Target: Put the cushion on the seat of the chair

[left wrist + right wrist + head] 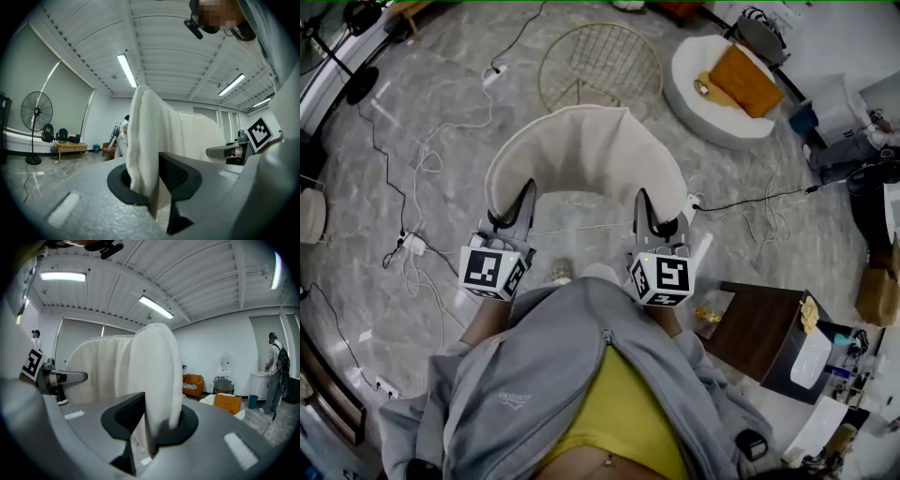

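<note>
A white, curved cushion (586, 155) hangs upright in front of me, above the marble floor. My left gripper (523, 202) is shut on its left edge and my right gripper (645, 211) is shut on its right edge. In the left gripper view the cushion's edge (143, 140) is pinched between the jaws of the left gripper (150, 183). The right gripper view shows the cushion (157, 371) clamped the same way in the right gripper (152, 427). Beyond the cushion stands a gold wire chair (600, 66) with a bare round seat.
A white round chair (698, 94) holding an orange cushion (745, 80) stands at the back right. Cables and a power strip (412, 244) lie on the floor at the left. A dark wooden table (759, 328) is near my right side. A person (274, 371) stands far right.
</note>
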Available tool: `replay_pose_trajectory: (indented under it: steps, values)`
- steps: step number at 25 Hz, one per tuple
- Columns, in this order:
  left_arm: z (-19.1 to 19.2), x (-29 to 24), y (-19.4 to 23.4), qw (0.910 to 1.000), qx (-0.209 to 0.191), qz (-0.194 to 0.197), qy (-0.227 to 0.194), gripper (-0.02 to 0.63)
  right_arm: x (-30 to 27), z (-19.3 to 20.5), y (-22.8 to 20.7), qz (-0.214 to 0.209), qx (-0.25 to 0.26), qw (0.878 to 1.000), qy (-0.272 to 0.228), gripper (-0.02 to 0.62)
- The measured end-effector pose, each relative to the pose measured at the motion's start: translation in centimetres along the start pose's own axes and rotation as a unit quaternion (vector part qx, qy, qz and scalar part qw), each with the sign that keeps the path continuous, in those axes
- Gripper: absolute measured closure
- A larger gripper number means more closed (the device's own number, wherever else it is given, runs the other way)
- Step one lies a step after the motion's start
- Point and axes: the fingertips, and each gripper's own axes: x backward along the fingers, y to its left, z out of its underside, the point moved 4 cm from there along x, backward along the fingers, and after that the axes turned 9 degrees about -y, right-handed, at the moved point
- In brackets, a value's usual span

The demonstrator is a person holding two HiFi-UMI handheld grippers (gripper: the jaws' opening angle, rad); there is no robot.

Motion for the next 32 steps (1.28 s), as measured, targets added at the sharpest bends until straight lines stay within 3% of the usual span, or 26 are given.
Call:
replay_pose_trajectory:
  steps: [10, 17, 23, 32]
  values:
    - [0.9, -2.7, 3.9, 0.9997, 0.007, -0.022, 0.009, 0.537, -6.1, 0.8, 0.2, -0.021, -0.003, 1.0, 0.007, 0.517]
    - [1.6, -7.3, 9.1, 0.9991, 0.008, -0.041, 0.006, 0.537, -14.1, 1.3, 0.3, -0.039, -0.005, 0.999, 0.003, 0.516]
    - [2.8, -16.1, 15.0, 0.9991, 0.01, -0.037, 0.015, 0.537, -24.5, 1.8, -1.7, -0.037, -0.008, 0.999, 0.011, 0.515]
    - [6.5, -31.1, 24.0, 0.9981, -0.001, -0.01, 0.061, 0.537, -40.2, 4.9, -5.9, -0.019, -0.028, 0.999, 0.043, 0.515]
